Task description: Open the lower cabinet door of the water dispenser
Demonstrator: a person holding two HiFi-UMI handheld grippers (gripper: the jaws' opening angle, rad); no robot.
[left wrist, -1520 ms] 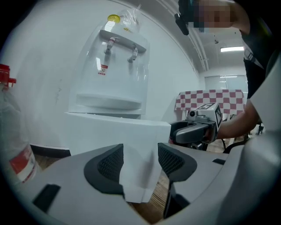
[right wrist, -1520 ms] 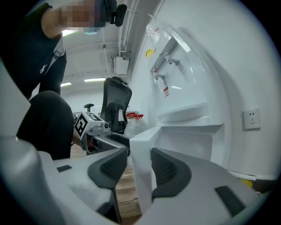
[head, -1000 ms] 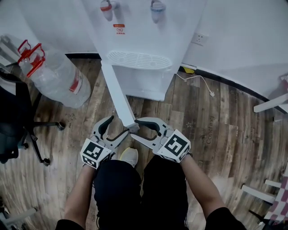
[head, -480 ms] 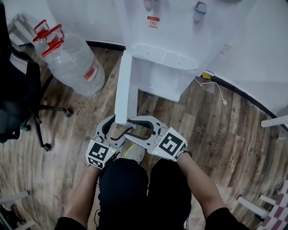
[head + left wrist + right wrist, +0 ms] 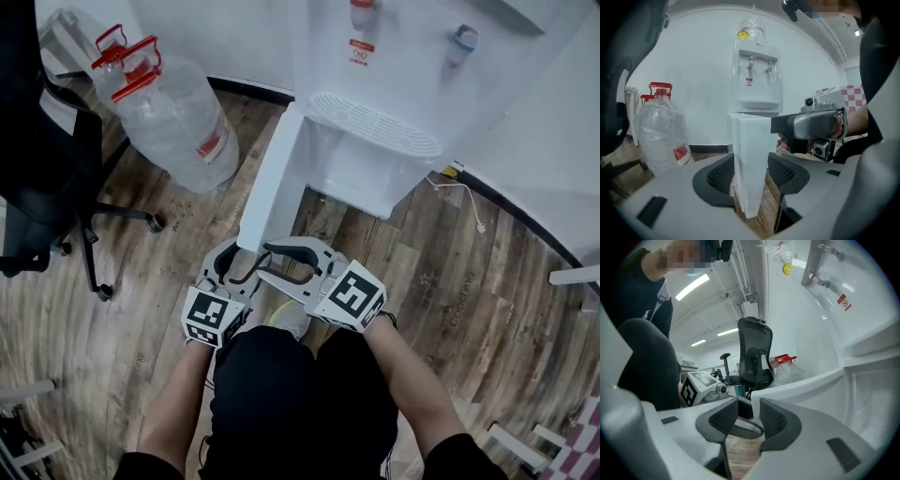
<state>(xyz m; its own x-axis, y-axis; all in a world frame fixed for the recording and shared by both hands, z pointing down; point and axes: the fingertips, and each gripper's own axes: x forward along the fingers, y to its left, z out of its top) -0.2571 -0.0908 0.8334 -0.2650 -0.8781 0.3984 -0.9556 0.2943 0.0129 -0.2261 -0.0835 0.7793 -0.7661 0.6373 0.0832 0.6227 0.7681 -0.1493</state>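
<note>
Cabinet door (image 5: 267, 187) is sitting with its free edge between the jaws of the left gripper (image 5: 236, 267). Those jaws have just been closing and are now pressing on both faces of the white panel near its bottom corner. The right gripper (image 5: 749, 418) is hovering just beside it. Its jaws have been narrowing too but are standing part open and gripping nothing, with the tip of the other tool showing in the gap and the panel's edge lying just past one pad.

The cabinet door is standing swung well out from the water dispenser (image 5: 394, 84), so the task looks nearly done.

Finishing well is probably calling for a light hold that is following the arc round the hinge rather than pulling straight, so the thin panel is not twisting. The right gripper should be keeping clear.

Further out, a large water bottle (image 5: 178, 122) is lying on the wooden floor (image 5: 450, 281), with an office chair (image 5: 37, 187) beyond it.
</note>
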